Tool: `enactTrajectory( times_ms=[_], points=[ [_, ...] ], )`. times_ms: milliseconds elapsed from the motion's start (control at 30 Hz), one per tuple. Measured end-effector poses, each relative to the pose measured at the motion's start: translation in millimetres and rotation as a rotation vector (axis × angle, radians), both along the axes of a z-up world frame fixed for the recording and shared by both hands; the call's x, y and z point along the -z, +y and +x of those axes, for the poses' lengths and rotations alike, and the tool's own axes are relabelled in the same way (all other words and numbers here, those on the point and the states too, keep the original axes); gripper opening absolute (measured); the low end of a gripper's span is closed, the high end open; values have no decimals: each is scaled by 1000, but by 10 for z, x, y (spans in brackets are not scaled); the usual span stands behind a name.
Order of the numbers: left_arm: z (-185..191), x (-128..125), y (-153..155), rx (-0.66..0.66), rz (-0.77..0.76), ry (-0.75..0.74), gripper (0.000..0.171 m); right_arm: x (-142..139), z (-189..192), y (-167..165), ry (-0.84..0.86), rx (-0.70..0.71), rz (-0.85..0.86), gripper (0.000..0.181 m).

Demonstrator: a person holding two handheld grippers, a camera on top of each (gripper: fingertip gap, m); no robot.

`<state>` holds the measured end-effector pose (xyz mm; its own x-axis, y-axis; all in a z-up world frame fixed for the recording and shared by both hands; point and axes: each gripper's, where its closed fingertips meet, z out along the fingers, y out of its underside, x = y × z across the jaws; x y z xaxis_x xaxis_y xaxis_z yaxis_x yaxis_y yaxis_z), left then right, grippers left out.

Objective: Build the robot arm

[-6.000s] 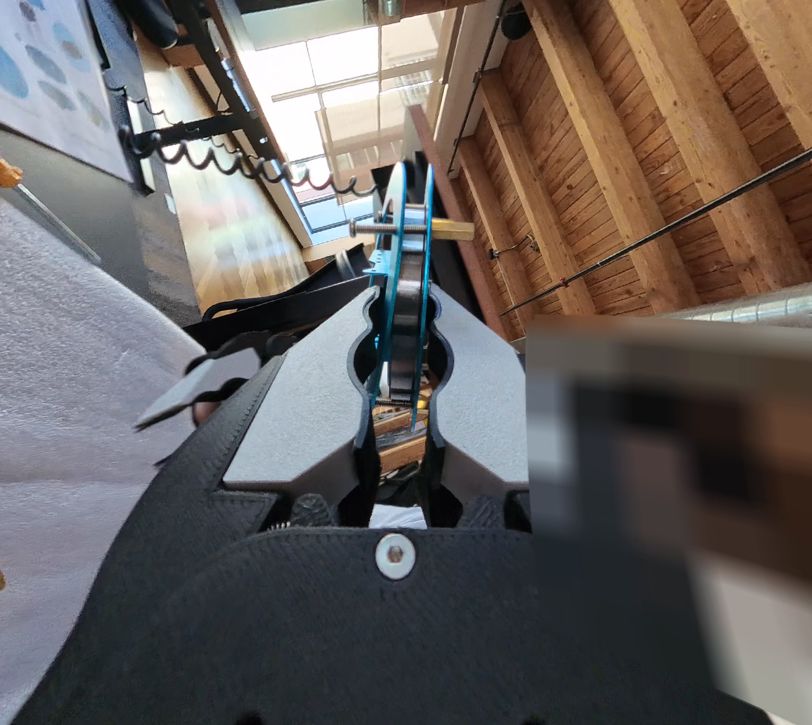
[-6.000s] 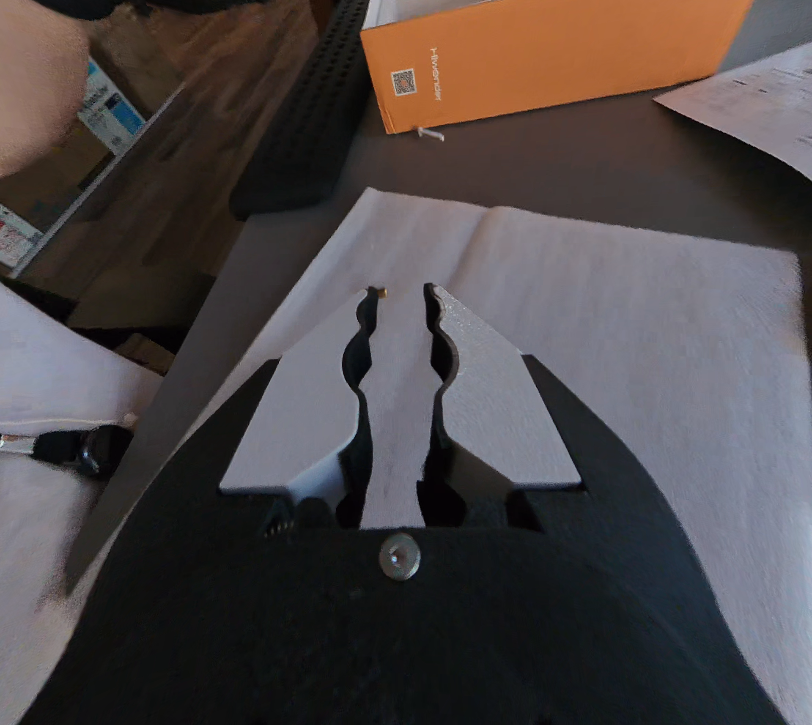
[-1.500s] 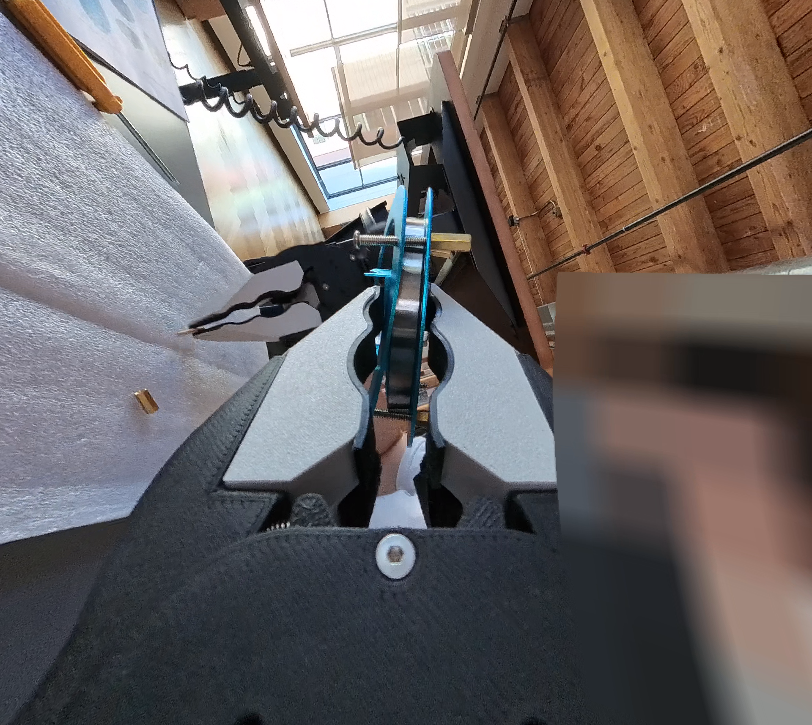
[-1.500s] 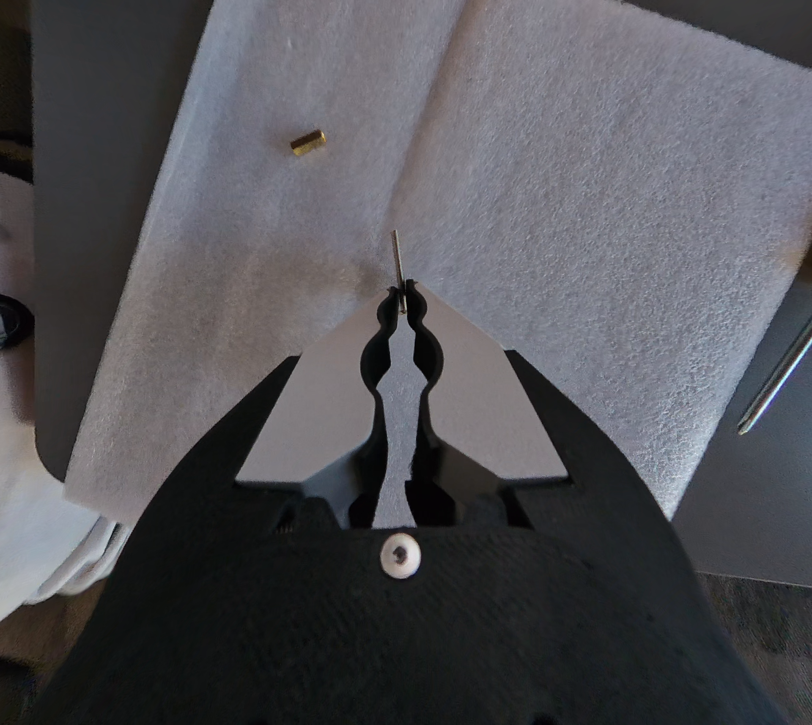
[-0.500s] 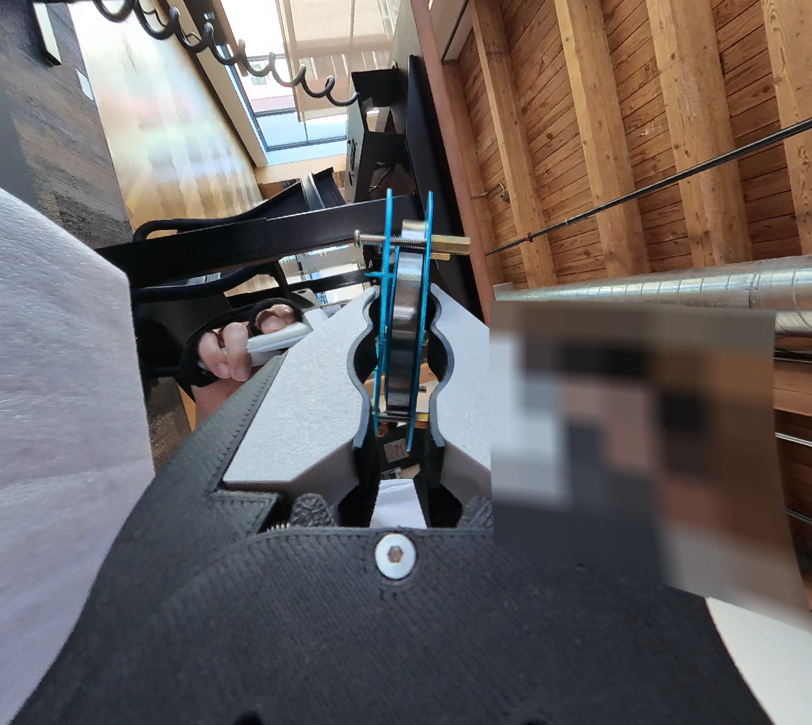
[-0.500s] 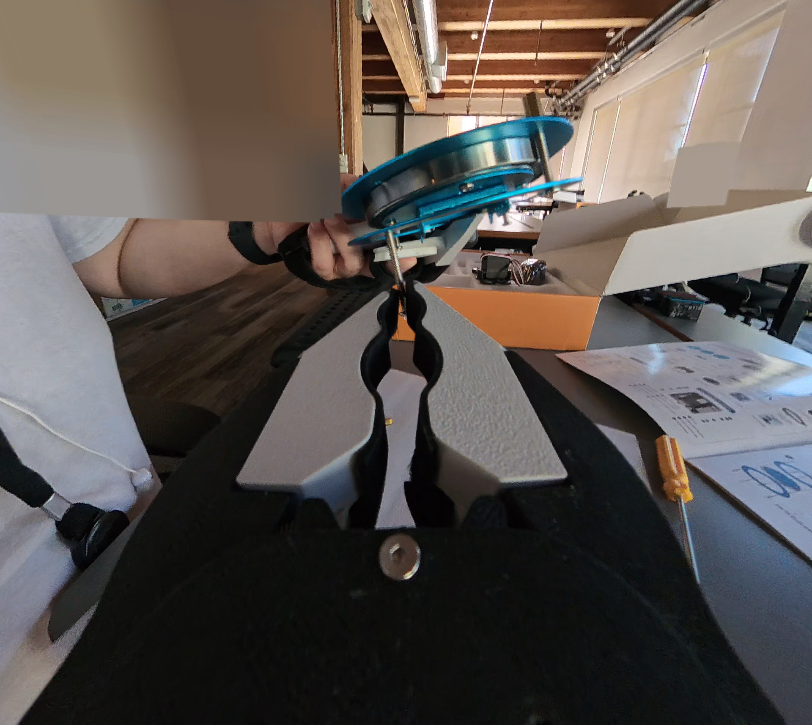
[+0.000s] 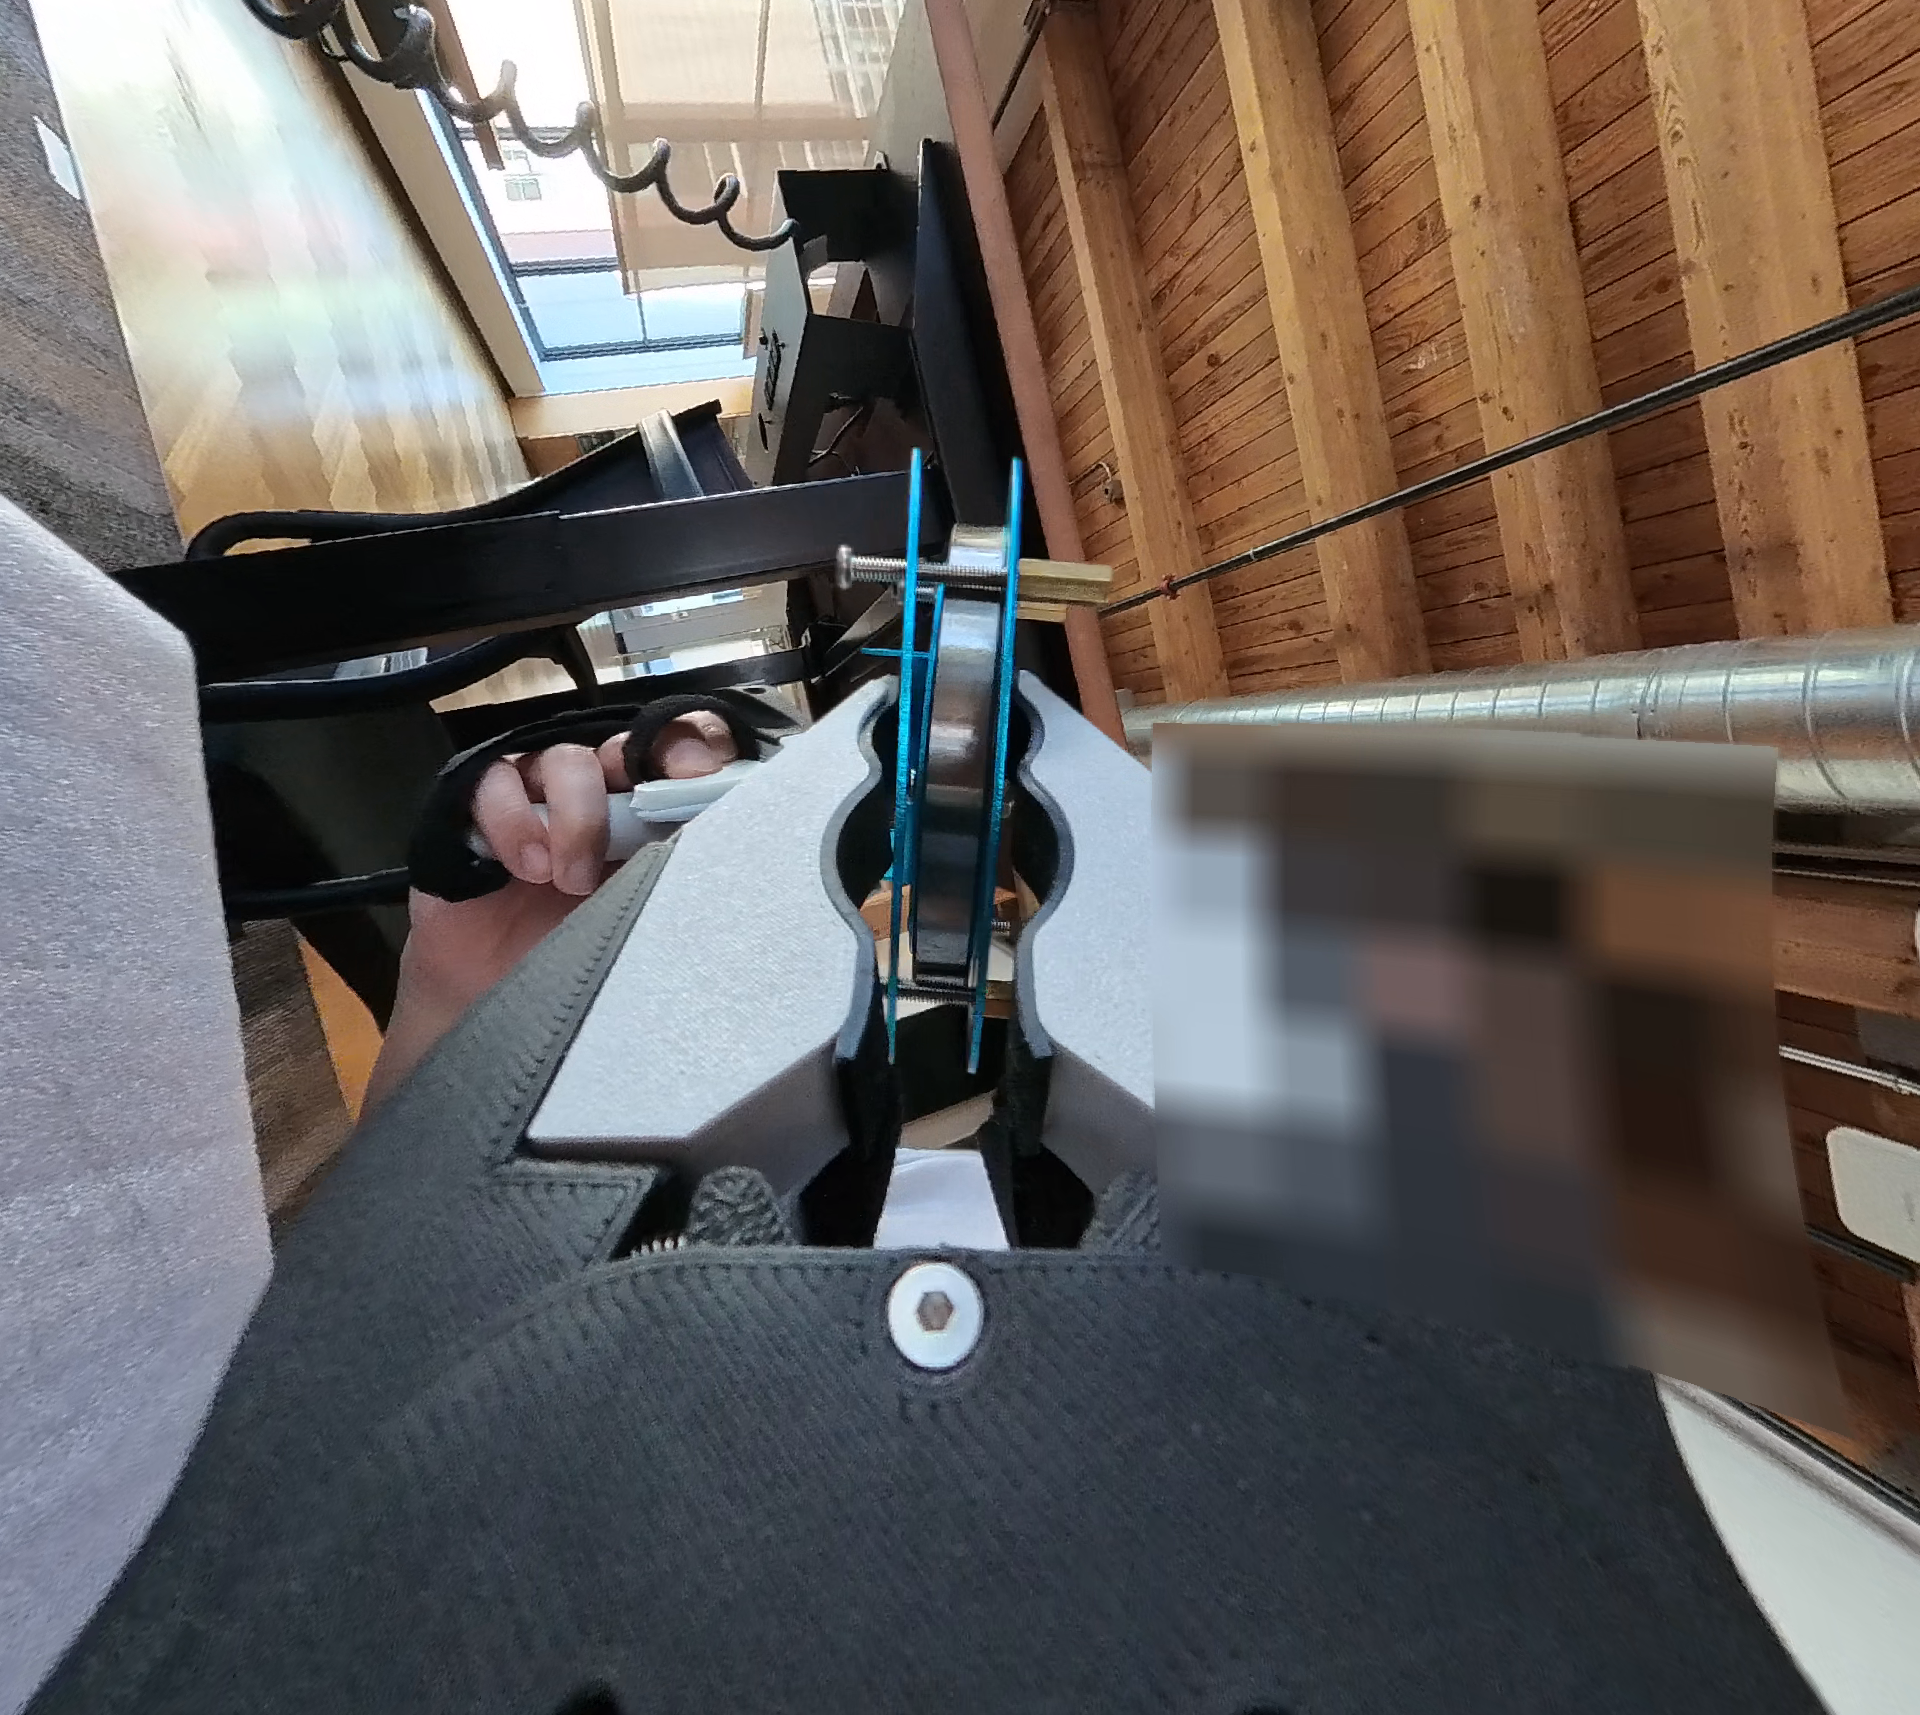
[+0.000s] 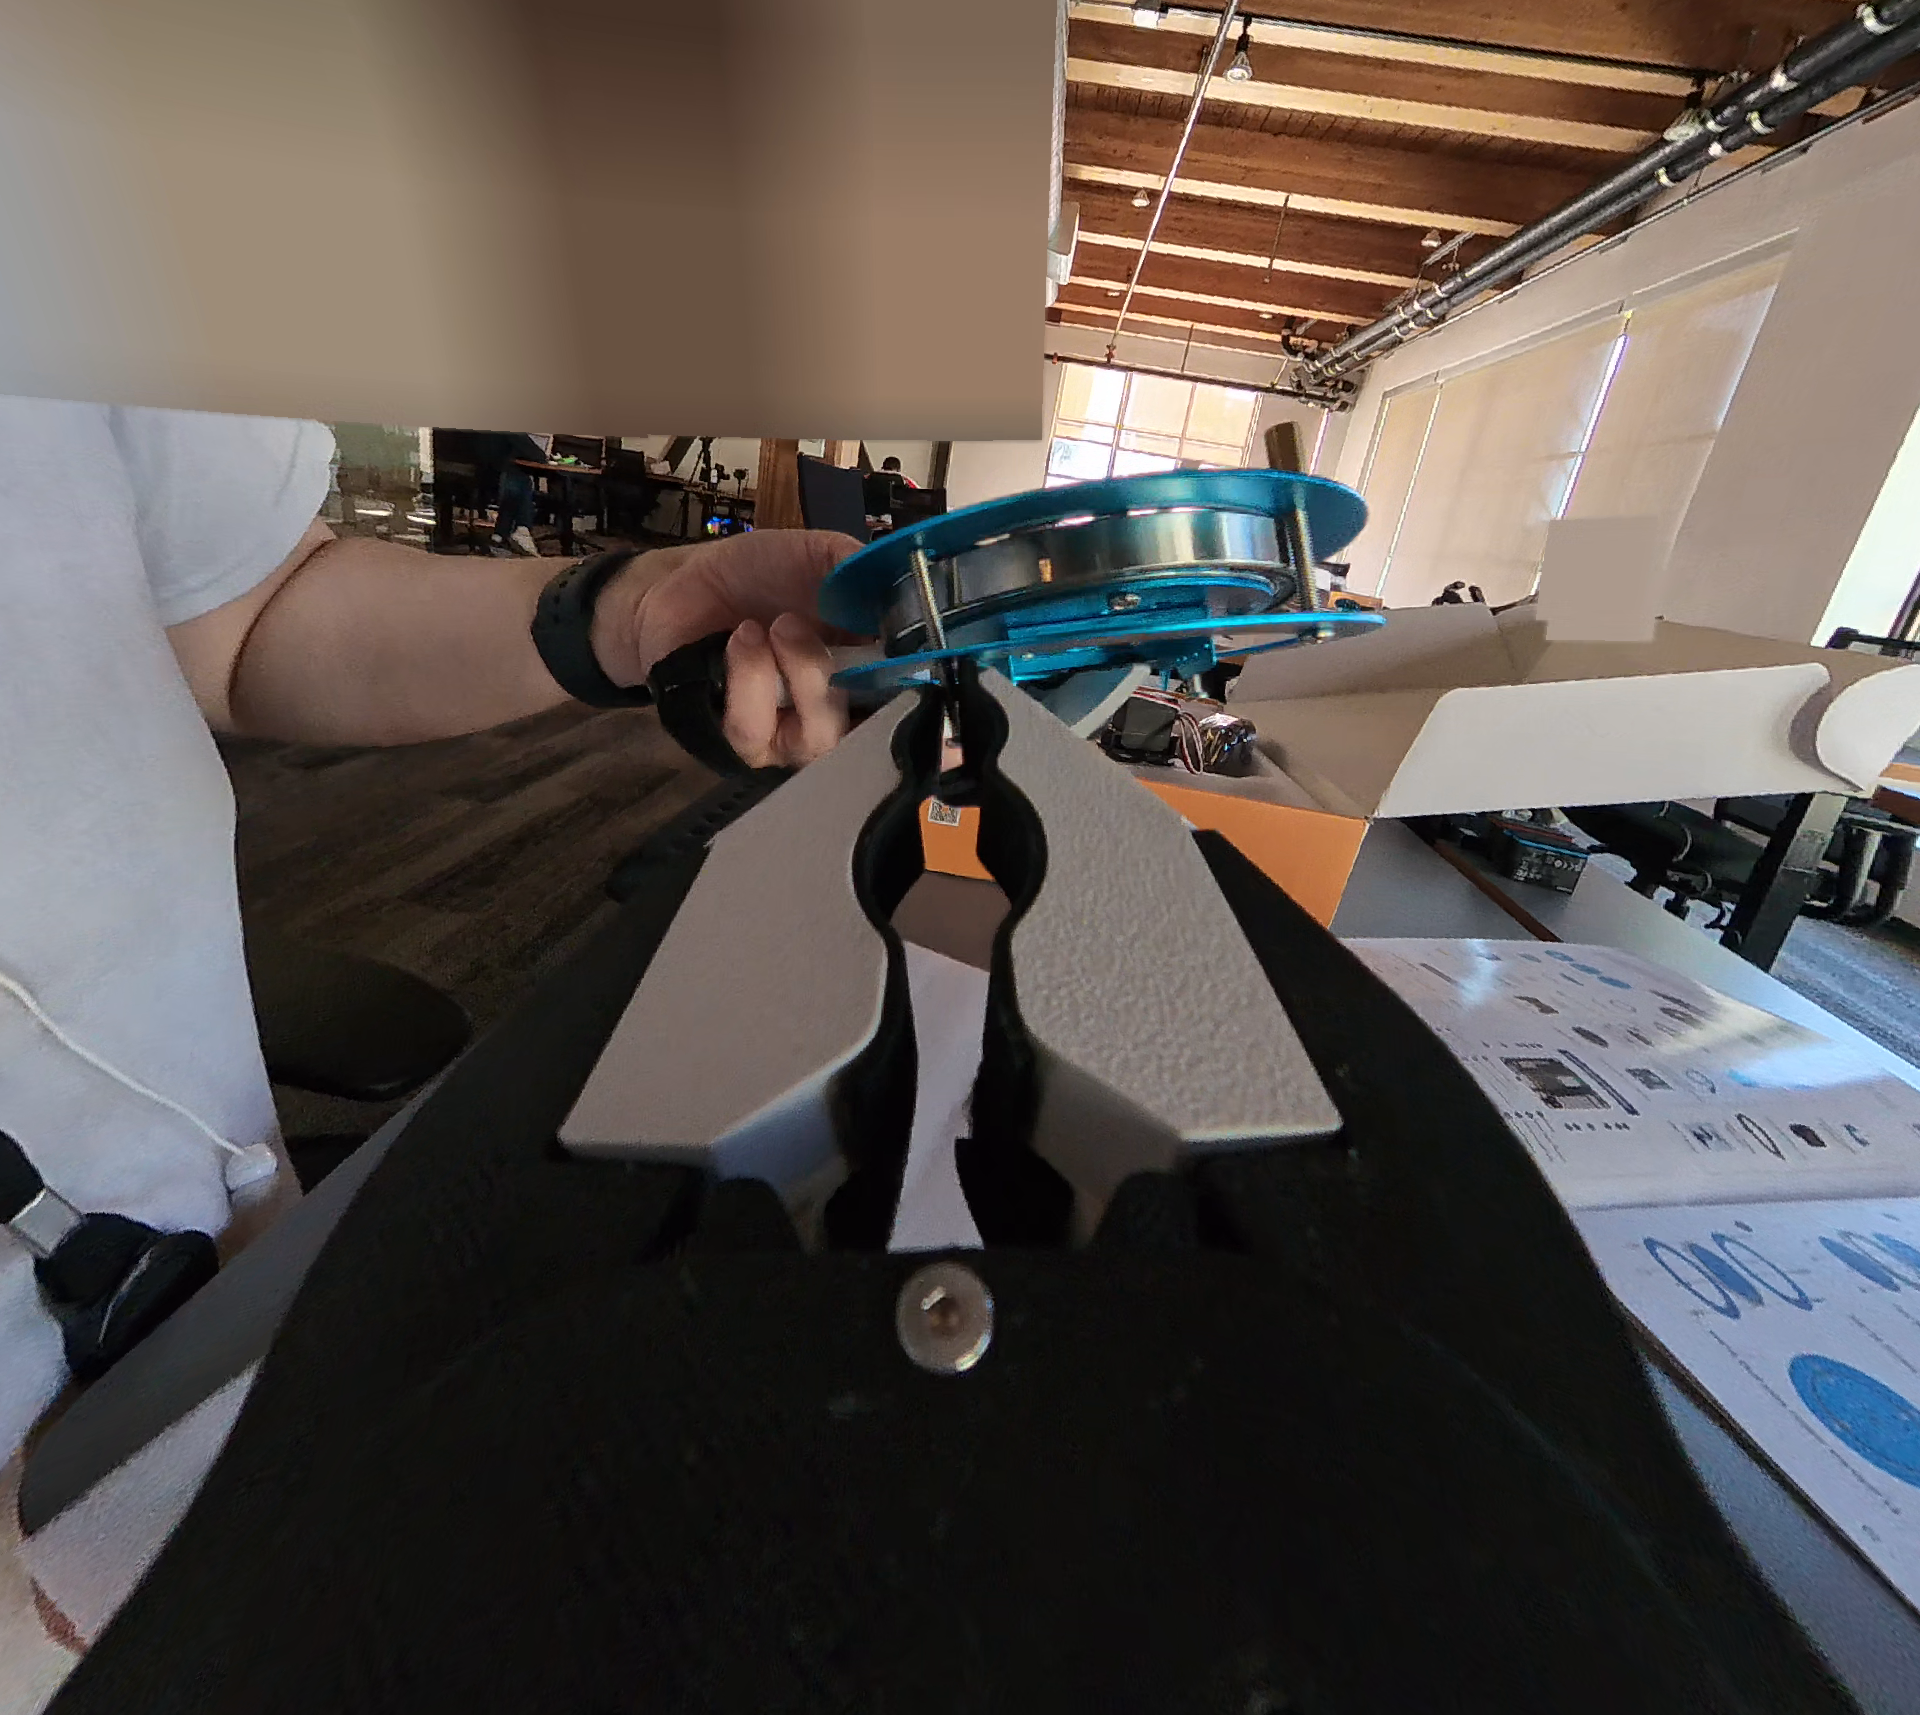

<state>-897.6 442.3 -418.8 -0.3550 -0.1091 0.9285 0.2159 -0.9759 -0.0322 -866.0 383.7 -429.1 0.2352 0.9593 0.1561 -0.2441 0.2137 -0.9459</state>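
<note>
Left gripper (image 7: 956,792) clamps blue disc assembly (image 8: 1101,564) edge-on in the air, right gripper (image 8: 961,704) pinches a thin screw (image 8: 932,605) under its lower plate; slight tilt could jam or drop it.

left wrist view tilts sideways toward the ceiling; right looks level; both share the blue disc assembly (image 7: 961,761) close up.
</note>
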Motion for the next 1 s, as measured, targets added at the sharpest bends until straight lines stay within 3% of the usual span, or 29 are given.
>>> enactTrajectory(
  times_ms=[167, 367, 533, 733, 1000],
  points=[
    [-25, -20, -7, -8, 8, -32, 16, -41, -23, 19, 41, -9, -34, 1],
    [-61, 31, 4, -19, -3, -58, 15, -30, -62, 39, -67, 77, 25, 1],
    [-127, 80, 53, -55, 8, -47, 15, 22, -126, 98, -97, 87, -53, 1],
    [-173, 156, 81, -87, 24, 26, 16, 129, -171, 125, 35, 5, -174, 1],
    [-179, 76, 134, -108, 111, 197, 16, 188, -181, 224, 25, 60, -159, 1]
  ],
)
